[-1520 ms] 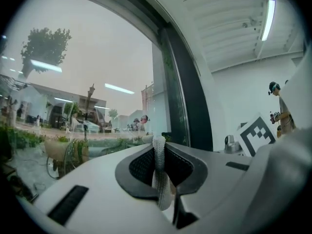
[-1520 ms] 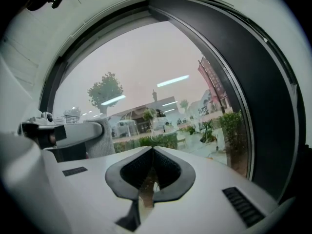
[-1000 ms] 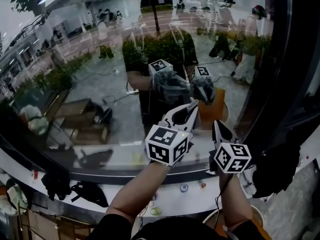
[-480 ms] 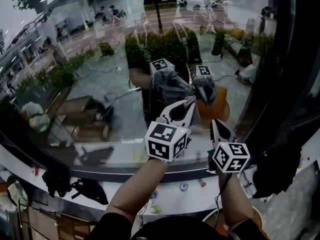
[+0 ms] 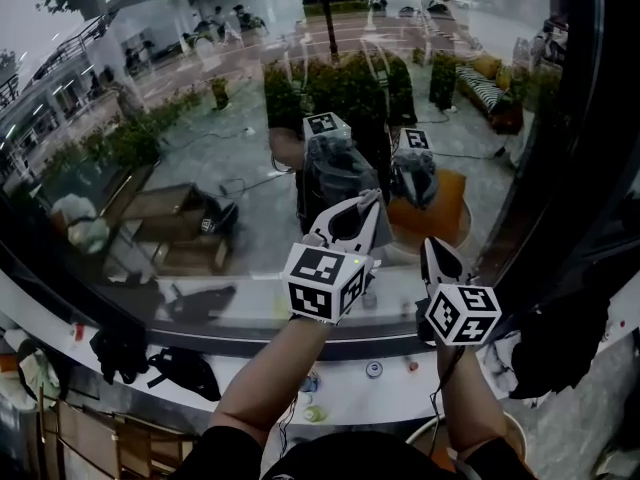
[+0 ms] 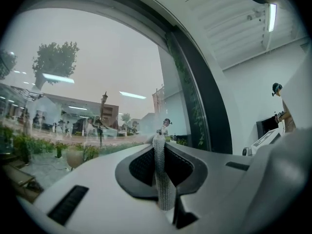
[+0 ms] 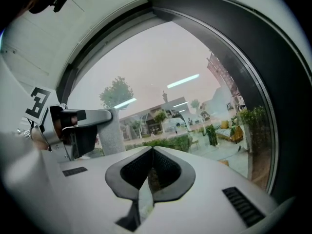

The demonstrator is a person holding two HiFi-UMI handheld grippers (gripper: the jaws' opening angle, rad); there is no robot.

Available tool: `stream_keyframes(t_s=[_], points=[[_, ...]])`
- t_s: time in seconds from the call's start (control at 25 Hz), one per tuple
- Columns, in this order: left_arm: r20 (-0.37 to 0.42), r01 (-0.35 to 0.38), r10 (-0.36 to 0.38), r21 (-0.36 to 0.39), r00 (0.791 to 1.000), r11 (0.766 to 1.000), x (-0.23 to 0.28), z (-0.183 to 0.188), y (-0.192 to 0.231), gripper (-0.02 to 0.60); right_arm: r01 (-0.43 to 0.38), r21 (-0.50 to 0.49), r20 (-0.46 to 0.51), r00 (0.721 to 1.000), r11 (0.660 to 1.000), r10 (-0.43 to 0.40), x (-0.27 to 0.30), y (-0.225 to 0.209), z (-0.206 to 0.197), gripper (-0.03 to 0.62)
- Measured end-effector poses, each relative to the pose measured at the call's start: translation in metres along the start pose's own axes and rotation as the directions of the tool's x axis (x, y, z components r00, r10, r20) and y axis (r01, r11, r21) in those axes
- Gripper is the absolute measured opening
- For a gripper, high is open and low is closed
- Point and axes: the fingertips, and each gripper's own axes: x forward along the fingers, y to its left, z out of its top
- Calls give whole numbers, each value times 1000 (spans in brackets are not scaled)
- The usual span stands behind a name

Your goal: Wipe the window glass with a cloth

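Observation:
The window glass [image 5: 180,198] fills the head view and mirrors both grippers. My left gripper [image 5: 372,200] points at the pane, shut on a strip of grey cloth [image 6: 163,179] that stands up between its jaws in the left gripper view. The right gripper view shows that cloth [image 7: 112,136] as a grey wad hanging at the left gripper's tip [image 7: 100,115], close to the pane. Just to the right and lower, my right gripper [image 5: 433,245] also points at the glass. Its jaws [image 7: 152,149] are shut with nothing held.
A dark window frame [image 5: 570,148] curves down the right side. Below the glass runs a white sill [image 5: 250,368] with a few small items on it. Black bags [image 5: 180,373] lie at the lower left.
The left gripper has shifted slightly up and left along the glass with the cloth. The right gripper has hardly moved.

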Motion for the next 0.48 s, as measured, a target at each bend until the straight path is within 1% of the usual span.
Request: stream_keyframes(t_s=[0.2, 0.48], points=[[-13, -58, 59, 14, 998, 998, -24, -3, 26, 31, -32, 2, 6, 999, 999, 32, 5, 22, 2, 29], [-20, -147, 147, 15, 989, 989, -59, -6, 68, 31, -88, -13, 8, 996, 996, 88, 16, 58, 3, 29]])
